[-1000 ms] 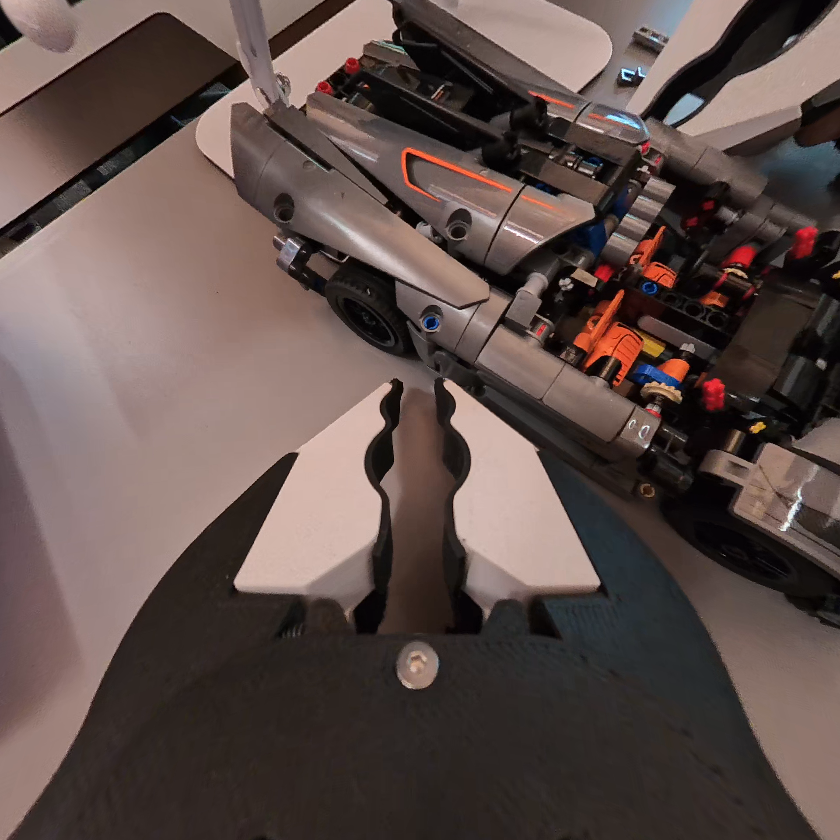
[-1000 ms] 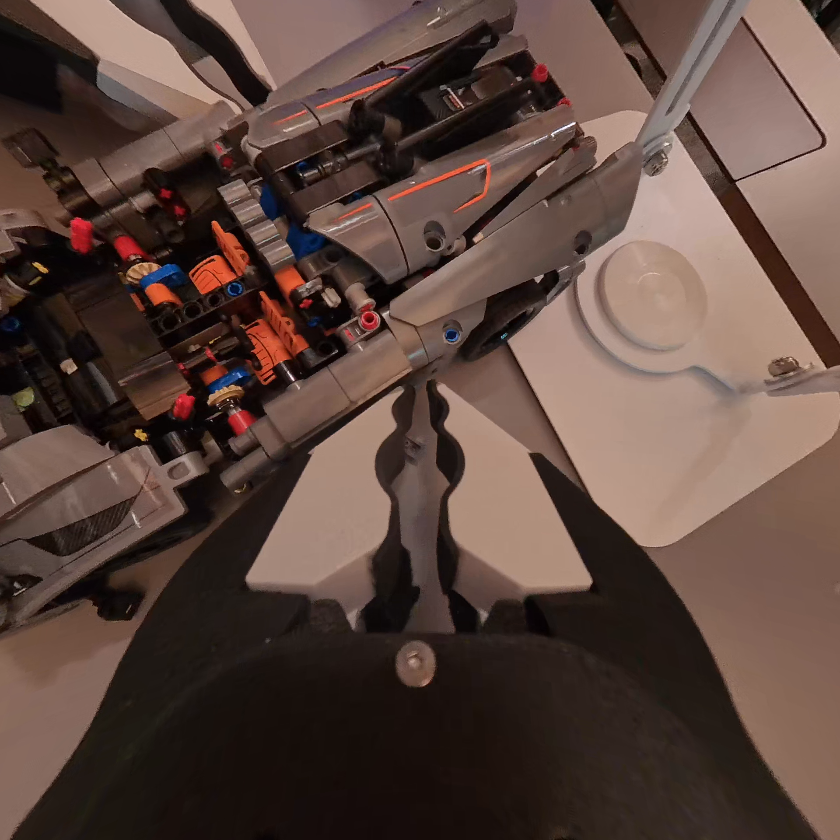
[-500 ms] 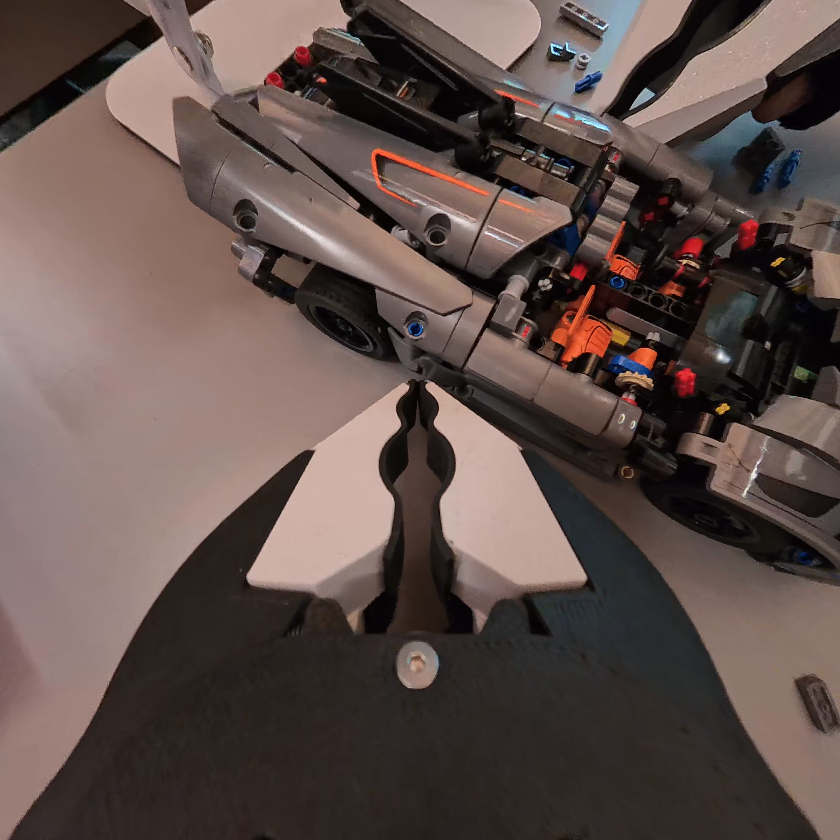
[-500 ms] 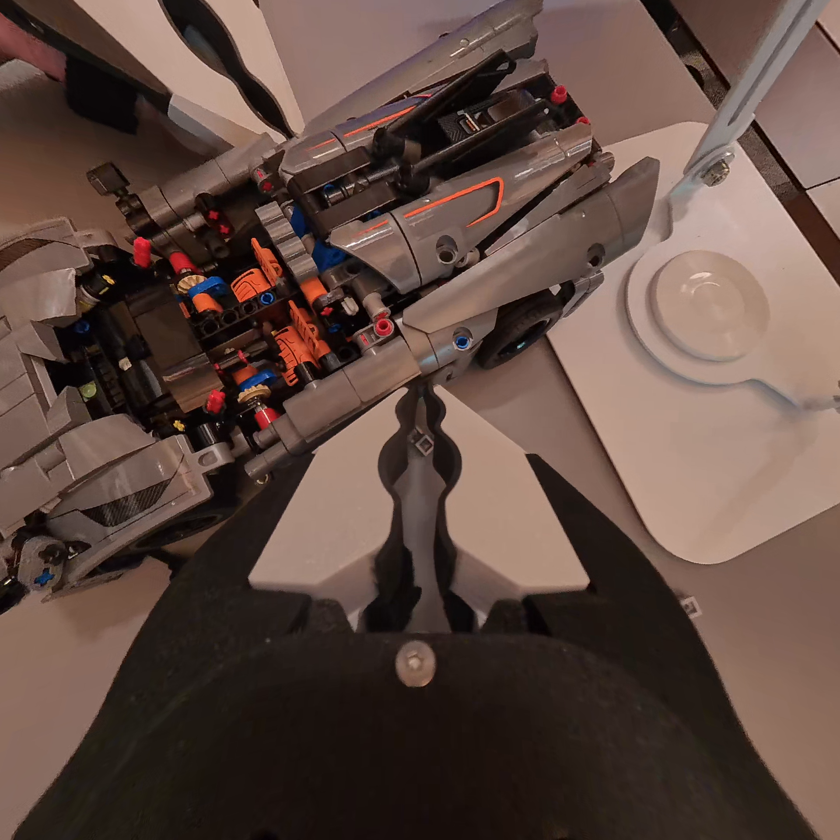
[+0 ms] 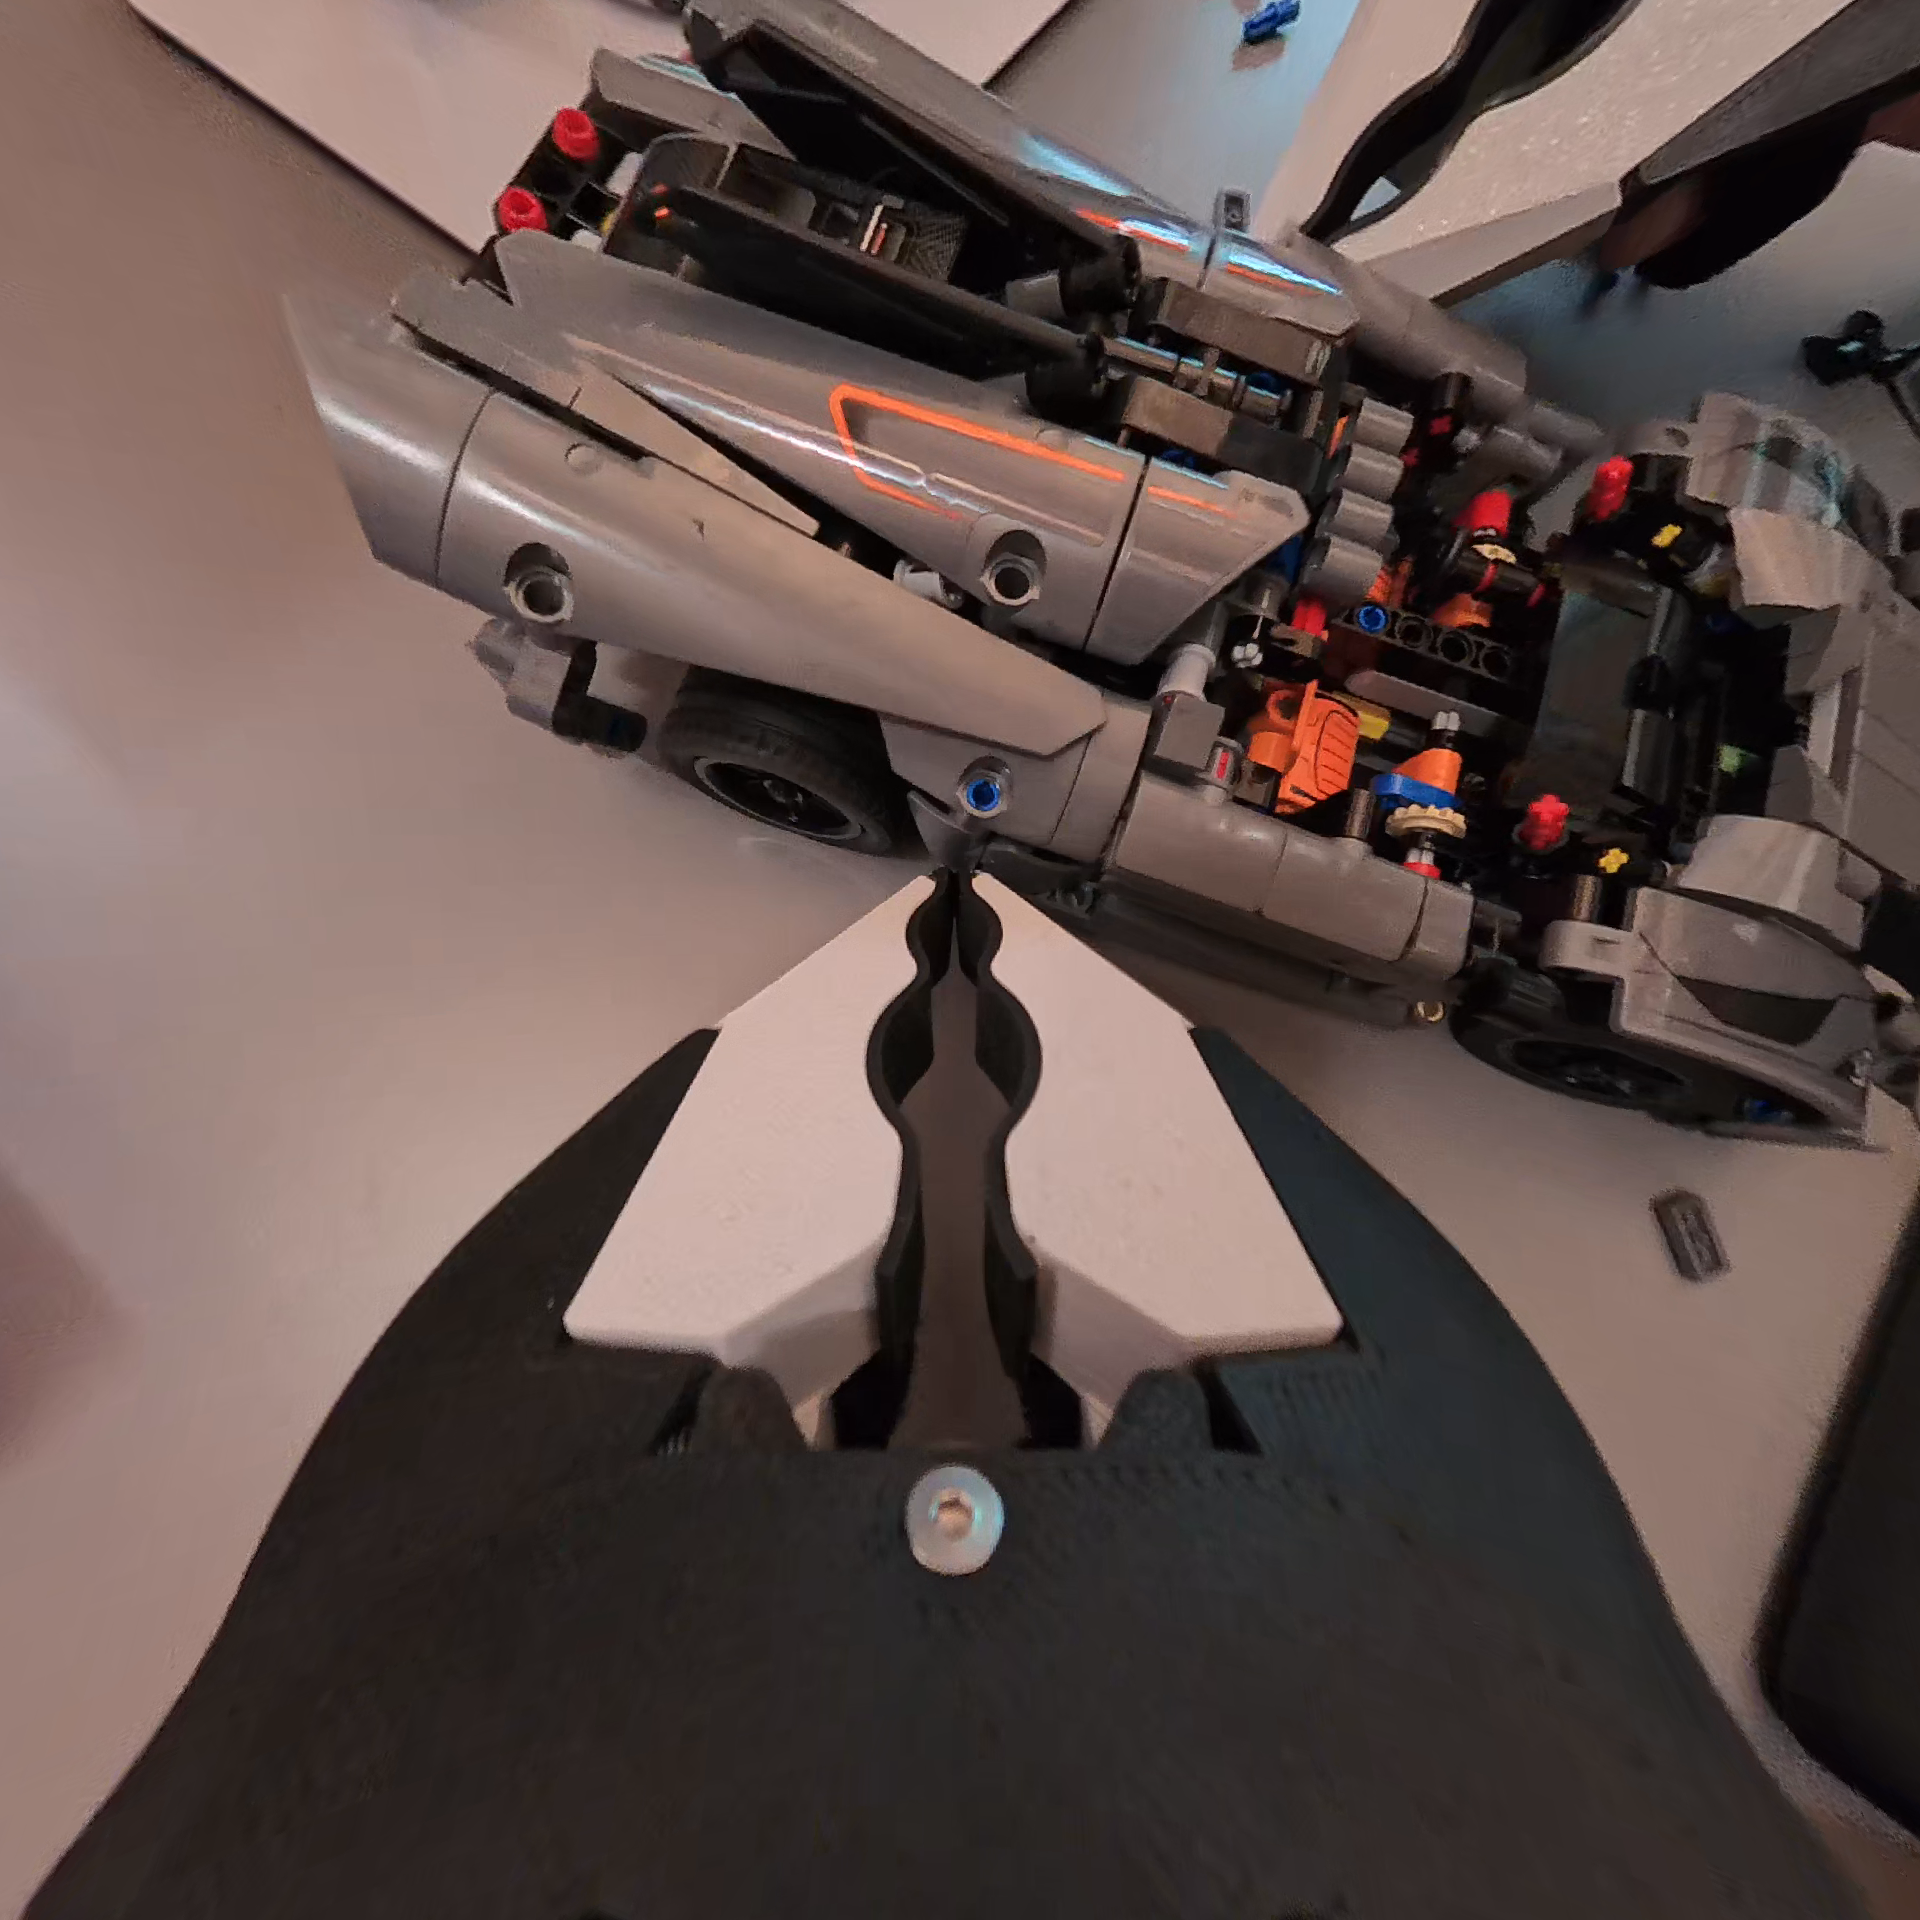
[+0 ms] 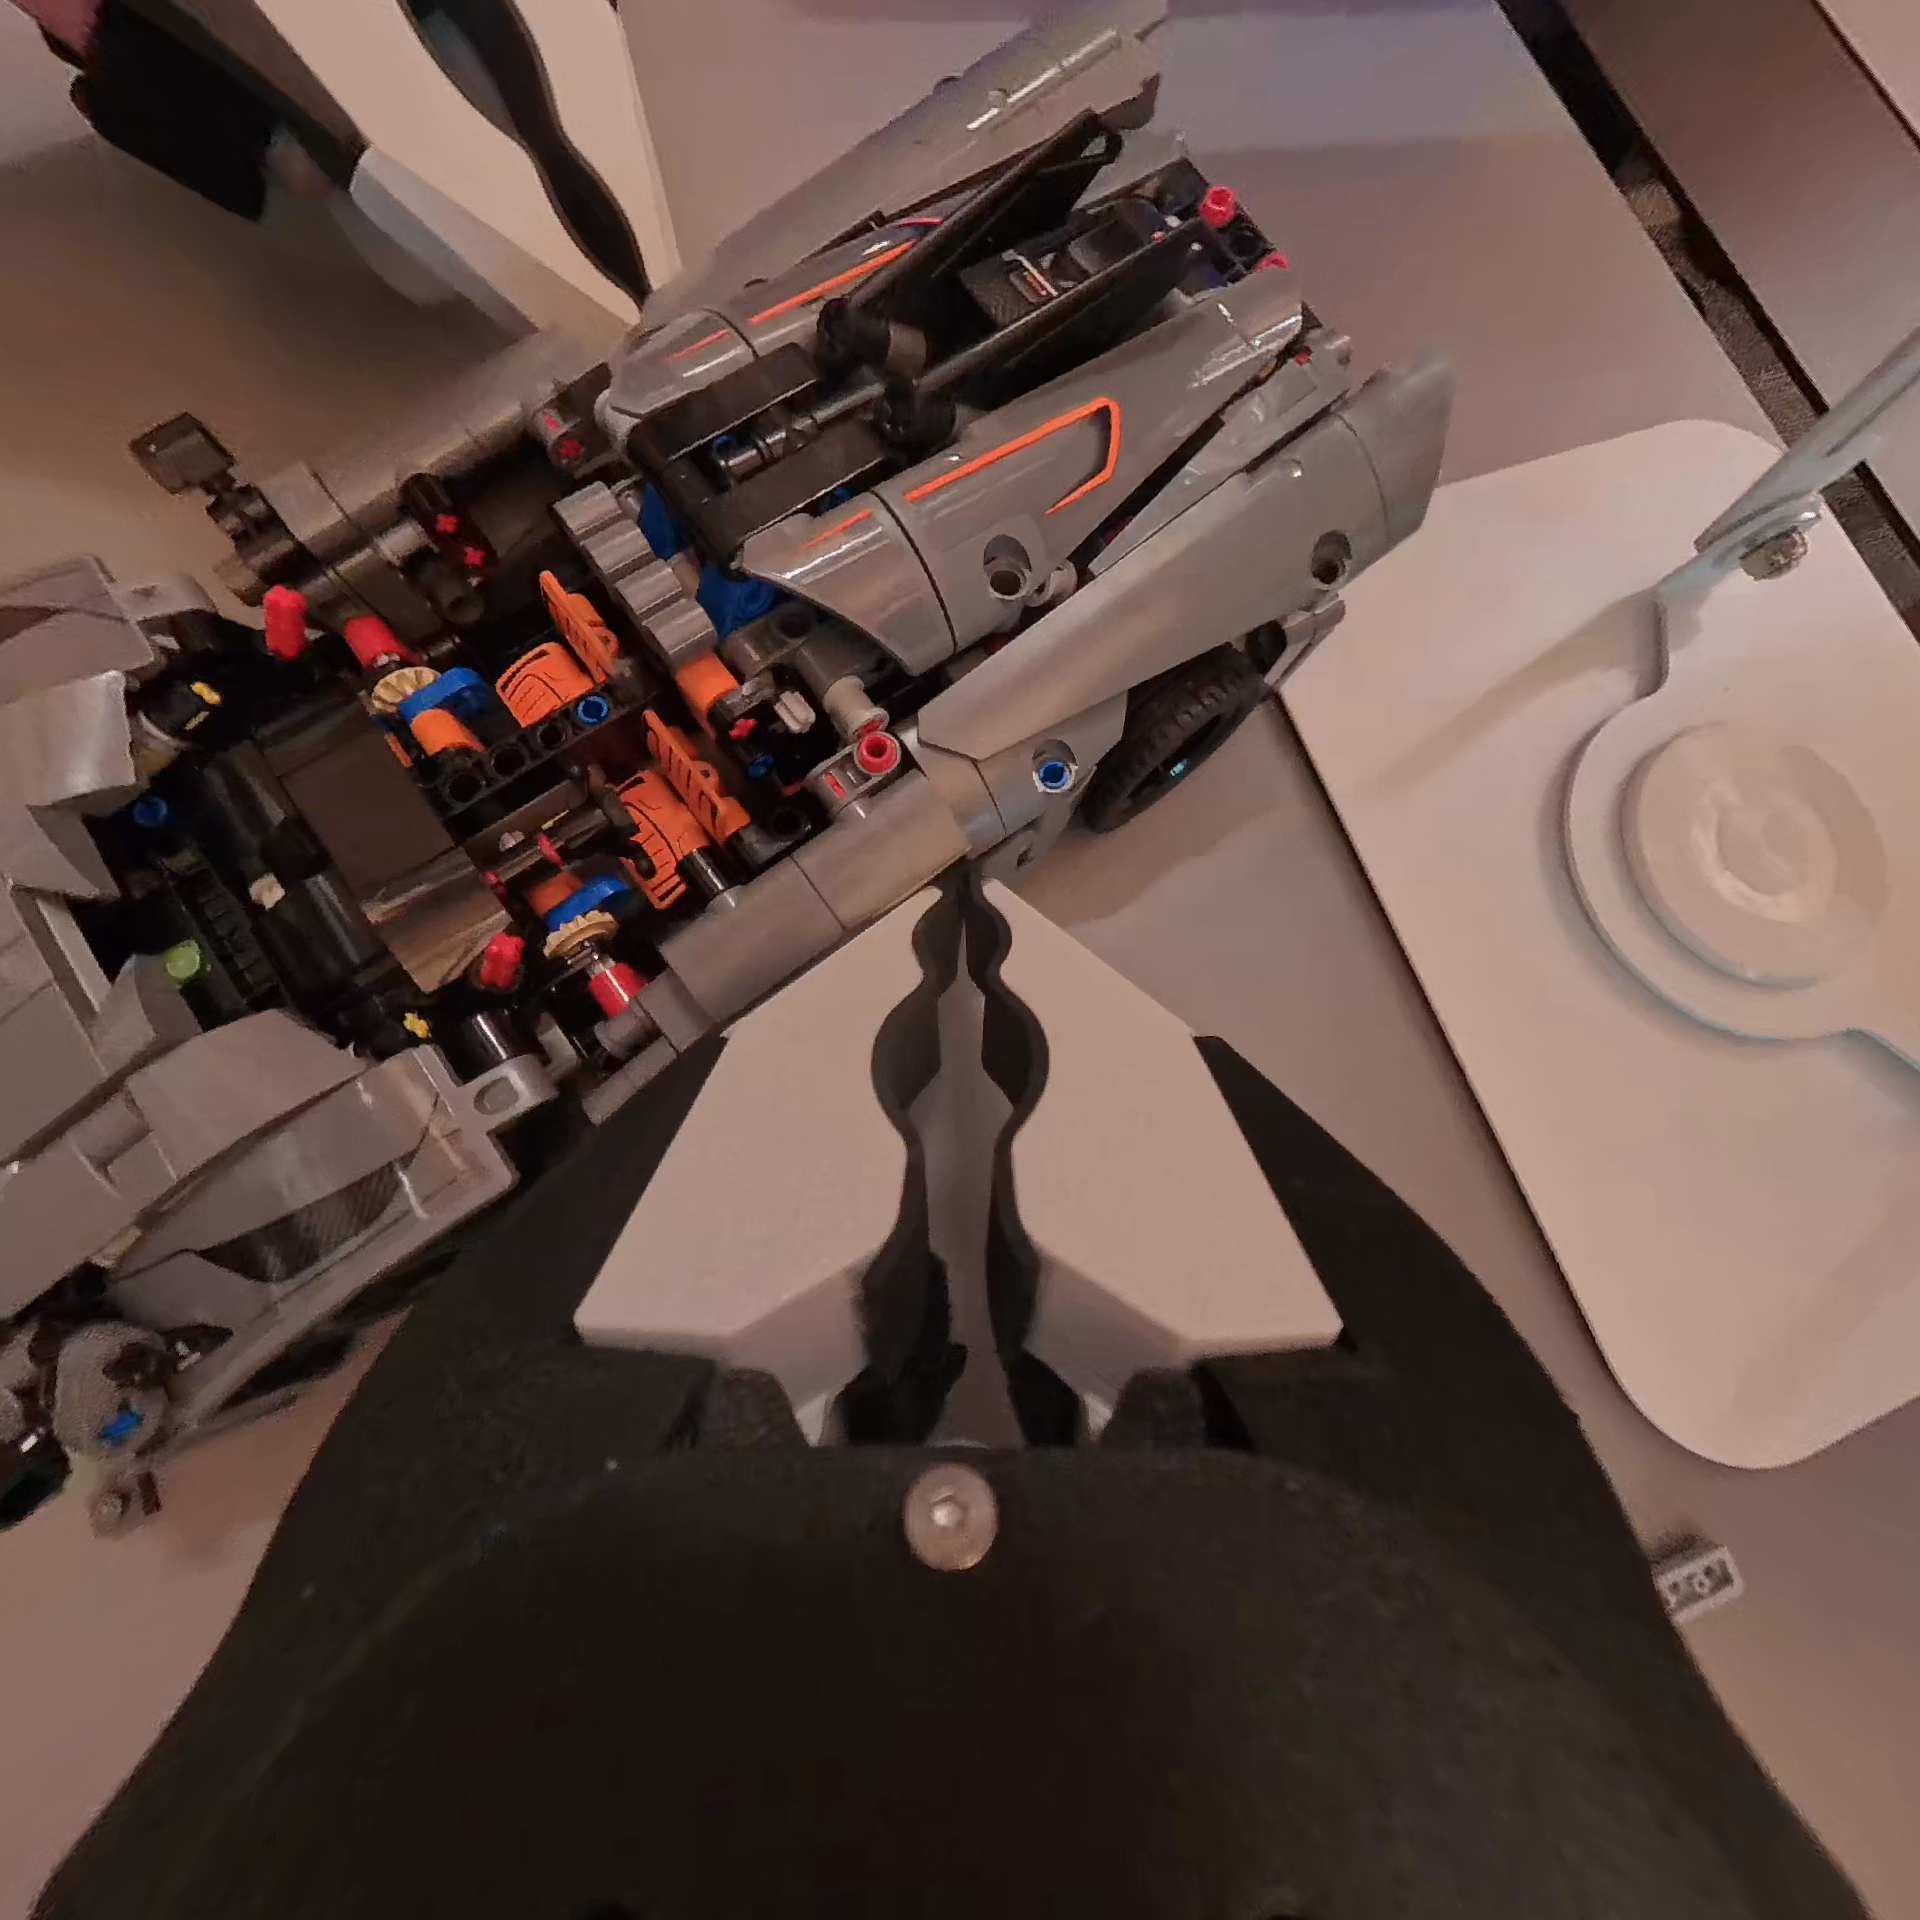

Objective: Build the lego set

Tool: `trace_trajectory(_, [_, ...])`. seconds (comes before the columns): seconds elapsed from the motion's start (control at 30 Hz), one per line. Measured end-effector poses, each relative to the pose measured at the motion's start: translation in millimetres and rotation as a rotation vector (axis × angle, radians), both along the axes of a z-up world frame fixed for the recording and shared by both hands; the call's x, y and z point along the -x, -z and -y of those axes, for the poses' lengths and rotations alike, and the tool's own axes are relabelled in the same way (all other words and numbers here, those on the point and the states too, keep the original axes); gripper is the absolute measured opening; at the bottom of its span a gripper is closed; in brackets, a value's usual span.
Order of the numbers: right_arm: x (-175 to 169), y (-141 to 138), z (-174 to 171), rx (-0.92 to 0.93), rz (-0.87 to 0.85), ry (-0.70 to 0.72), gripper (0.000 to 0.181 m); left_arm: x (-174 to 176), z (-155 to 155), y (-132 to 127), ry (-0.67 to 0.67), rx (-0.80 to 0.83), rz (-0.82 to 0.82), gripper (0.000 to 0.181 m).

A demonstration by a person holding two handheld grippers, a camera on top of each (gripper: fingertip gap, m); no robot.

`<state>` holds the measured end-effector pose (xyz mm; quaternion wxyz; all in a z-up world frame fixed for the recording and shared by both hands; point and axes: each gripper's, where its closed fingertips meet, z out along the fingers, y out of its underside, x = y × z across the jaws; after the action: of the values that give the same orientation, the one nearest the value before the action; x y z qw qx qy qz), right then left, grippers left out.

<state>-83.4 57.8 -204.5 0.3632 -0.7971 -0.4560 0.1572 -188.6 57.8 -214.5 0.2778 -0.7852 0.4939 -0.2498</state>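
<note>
A grey, black and orange lego car (image 5: 790,540) stands on the table, with open orange and blue parts in its middle. It also shows in the right wrist view (image 6: 966,540). My left gripper (image 5: 956,888) is shut, its tips pinching a small dark tab under the blue pin (image 5: 982,795) on the car's side. My right gripper (image 6: 961,899) is shut on the matching lower edge of the opposite side, below another blue pin (image 6: 1051,774). Each gripper shows beyond the car in the other's view, the right one (image 5: 1538,145) and the left one (image 6: 540,156).
A white stand base (image 6: 1558,1195) with a round disc and a metal bracket (image 6: 1766,530) lies right of the car. A small grey loose piece (image 5: 1688,1236) lies near the front wheel, another (image 6: 1694,1584) by my right gripper. Loose black parts (image 5: 1860,353) lie beyond the car.
My left gripper has closed from slightly open onto the car's side. The car, held by both grippers, has moved away from the white stand base.
</note>
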Motion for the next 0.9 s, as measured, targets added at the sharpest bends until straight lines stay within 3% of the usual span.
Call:
trace_trajectory(0.37, [13,-1,4,0.016,-0.007,-0.031,0.000,12,4,0,0.018,0.033,0.037,0.000])
trace_trajectory(0.5, [-8,-18,1,-0.020,-0.013,0.007,0.019,14,-2,-1,-0.008,0.023,0.051,0.003])
trace_trajectory(0.57, [-23,-29,4,-0.022,-0.039,0.002,0.019,16,-7,-4,-0.030,0.003,0.060,0.004])
trace_trajectory(0.7, [-45,-42,36,0.020,-0.090,-0.157,0.016,22,-20,-15,-0.096,-0.050,0.092,0.005])
trace_trajectory(0.9, [-69,-15,97,0.109,-0.002,-0.407,0.019,30,-34,-15,-0.170,-0.092,0.058,0.005])
